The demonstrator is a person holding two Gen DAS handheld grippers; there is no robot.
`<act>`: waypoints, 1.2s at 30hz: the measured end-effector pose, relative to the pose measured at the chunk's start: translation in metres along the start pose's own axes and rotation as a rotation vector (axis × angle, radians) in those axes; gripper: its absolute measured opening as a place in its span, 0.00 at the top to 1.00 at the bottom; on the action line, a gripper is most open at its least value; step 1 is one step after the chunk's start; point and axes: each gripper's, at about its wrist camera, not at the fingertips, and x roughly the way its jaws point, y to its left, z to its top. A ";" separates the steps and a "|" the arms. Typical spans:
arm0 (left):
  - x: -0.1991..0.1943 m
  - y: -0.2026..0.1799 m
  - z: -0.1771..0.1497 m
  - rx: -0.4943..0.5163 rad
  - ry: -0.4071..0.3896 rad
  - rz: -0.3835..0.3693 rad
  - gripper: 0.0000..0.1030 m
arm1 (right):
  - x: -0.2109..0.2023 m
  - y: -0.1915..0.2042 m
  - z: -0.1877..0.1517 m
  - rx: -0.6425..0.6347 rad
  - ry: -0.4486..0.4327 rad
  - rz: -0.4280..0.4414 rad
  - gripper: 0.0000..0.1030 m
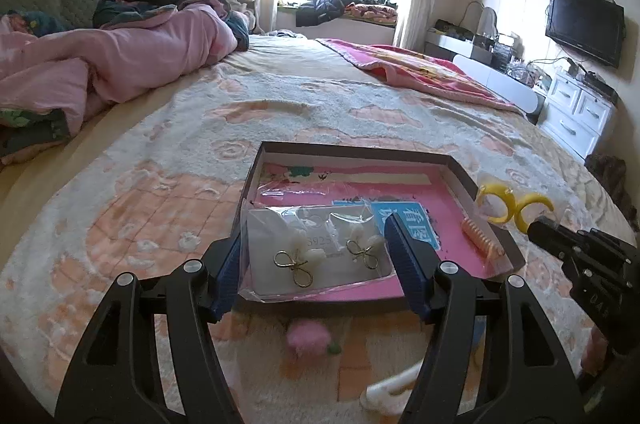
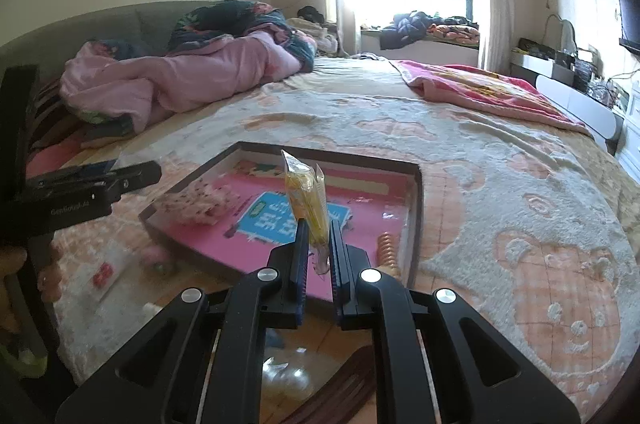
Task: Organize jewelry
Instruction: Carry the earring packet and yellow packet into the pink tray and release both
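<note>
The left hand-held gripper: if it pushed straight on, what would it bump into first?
Probably the clear earring packet lying between the open fingers of the left hand-held gripper, at the near end of the box; depth is uncertain.

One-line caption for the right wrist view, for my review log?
Right gripper clamps a bagged yellow item above the pink-lined box on the bed.
</note>
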 end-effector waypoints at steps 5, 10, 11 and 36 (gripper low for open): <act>0.016 -0.004 0.005 -0.006 0.007 -0.003 0.45 | 0.013 -0.012 0.008 0.026 0.006 -0.030 0.90; 0.035 -0.013 0.009 0.001 0.033 -0.018 0.45 | 0.029 -0.021 0.012 0.044 0.023 -0.060 0.90; 0.038 -0.014 0.010 0.005 0.035 -0.018 0.45 | 0.031 -0.022 0.012 0.044 0.026 -0.064 0.90; 0.092 -0.020 -0.008 0.057 0.169 -0.065 0.44 | 0.089 -0.032 -0.002 0.066 0.159 -0.135 0.90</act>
